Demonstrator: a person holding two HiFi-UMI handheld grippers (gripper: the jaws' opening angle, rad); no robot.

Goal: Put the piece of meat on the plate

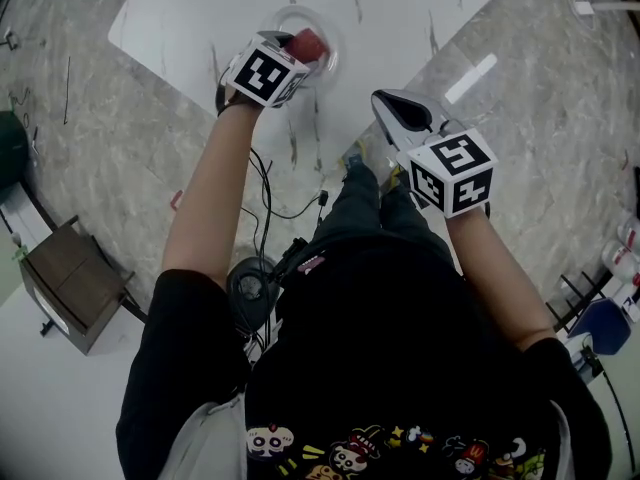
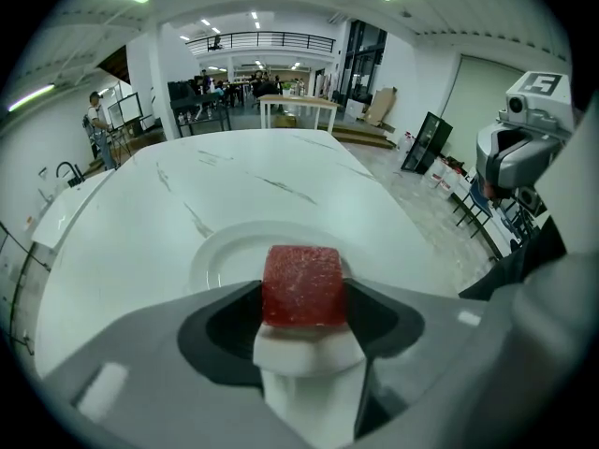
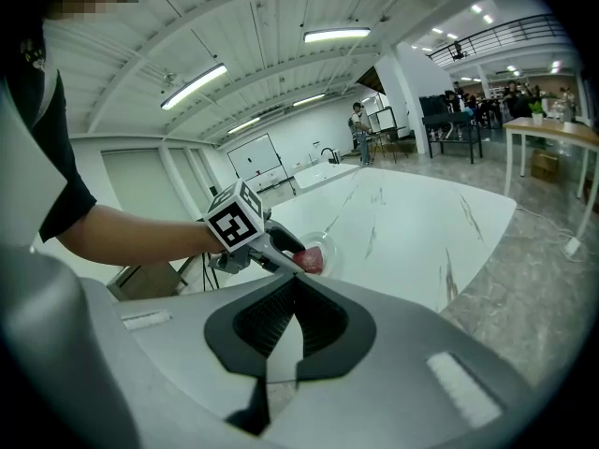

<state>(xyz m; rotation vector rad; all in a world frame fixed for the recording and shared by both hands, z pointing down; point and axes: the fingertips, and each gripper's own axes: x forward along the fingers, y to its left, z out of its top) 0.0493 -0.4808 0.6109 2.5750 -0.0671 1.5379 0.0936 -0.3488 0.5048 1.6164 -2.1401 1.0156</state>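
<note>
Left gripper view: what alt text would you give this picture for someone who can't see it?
The left gripper is shut on a red cube of meat, held just in front of a white plate on a white marbled table. A large, bright hall with desks lies beyond.

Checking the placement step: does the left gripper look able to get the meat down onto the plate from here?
Probably yes. The left gripper, shut on the meat, is above the plate, with nothing seen between them; the right gripper, shut, is well to the side.
</note>
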